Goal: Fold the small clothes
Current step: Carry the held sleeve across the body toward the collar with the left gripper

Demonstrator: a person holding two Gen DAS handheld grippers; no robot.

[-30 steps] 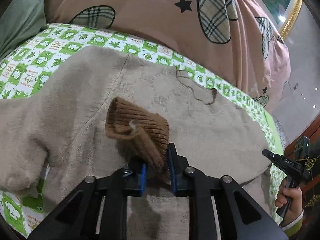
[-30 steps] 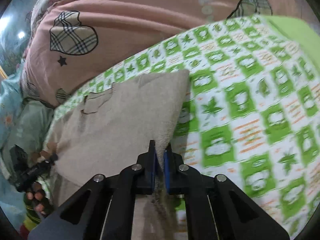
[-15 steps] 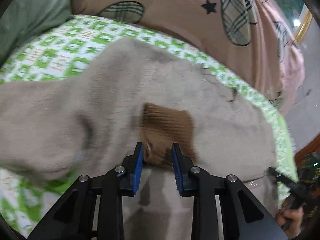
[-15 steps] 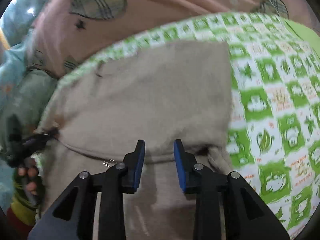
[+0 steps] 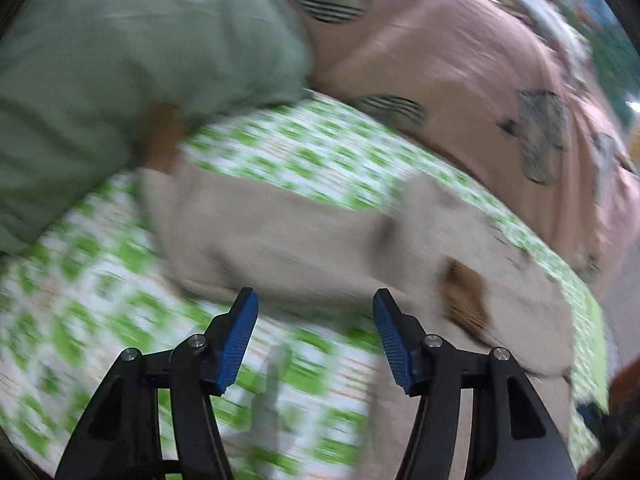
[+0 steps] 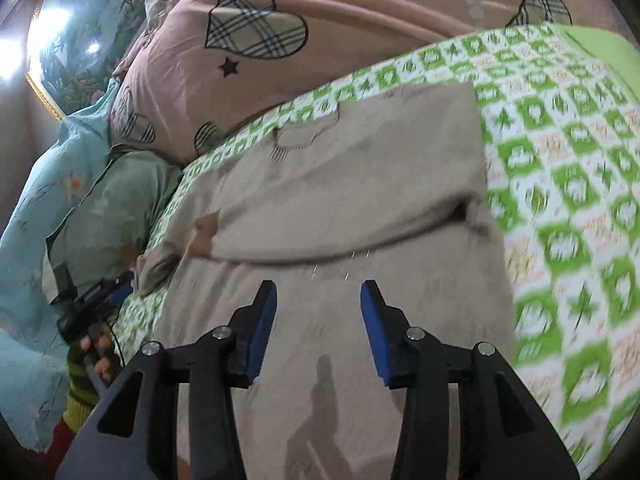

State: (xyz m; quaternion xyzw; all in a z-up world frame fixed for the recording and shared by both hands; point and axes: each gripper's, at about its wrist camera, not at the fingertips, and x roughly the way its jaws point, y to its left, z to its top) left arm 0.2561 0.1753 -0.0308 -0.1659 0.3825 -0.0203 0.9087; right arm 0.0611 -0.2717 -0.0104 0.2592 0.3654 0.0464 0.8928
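Left claw (image 5: pixel 315 306) spread wide, holding nothing, above beige sweater (image 5: pixel 280 236); right claw (image 6: pixel 318 296) likewise, over sweater.

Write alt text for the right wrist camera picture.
The right gripper hangs open over a beige sweater folded across itself on a green-and-white checked sheet. A pink quilt with plaid hearts lies behind, and the left gripper shows at the far left.

Left wrist view motion-blurred; beige sweater (image 5: pixel 304 236) and green-checked sheet (image 5: pixel 80 320) smeared.
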